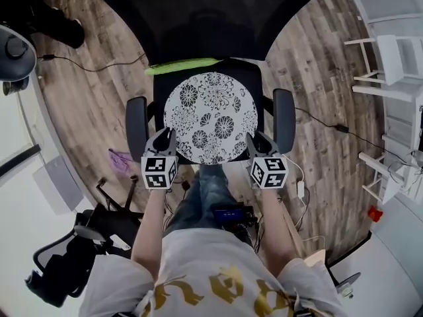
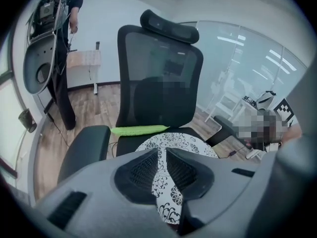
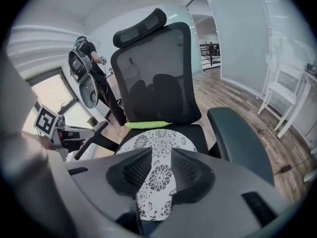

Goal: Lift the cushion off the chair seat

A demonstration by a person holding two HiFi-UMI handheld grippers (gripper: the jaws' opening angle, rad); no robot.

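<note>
The cushion (image 1: 210, 117) hides most of the chair seat (image 1: 161, 86).

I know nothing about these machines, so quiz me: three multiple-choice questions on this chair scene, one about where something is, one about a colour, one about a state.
1. Where does the green strip lie?
A on the floor
B on the seat, behind the cushion
C on an armrest

2. What does the cushion look like?
A plain red
B black-and-white flowers
C blue stripes

3. How is the cushion placed?
A lying flat on the seat
B leaning against the backrest
C down on the floor

Answers:
1 B, the strip runs along the seat's rear edge behind the cushion.
2 B, dark flowers on white cover it.
3 A, it rests flat on the seat.
</note>
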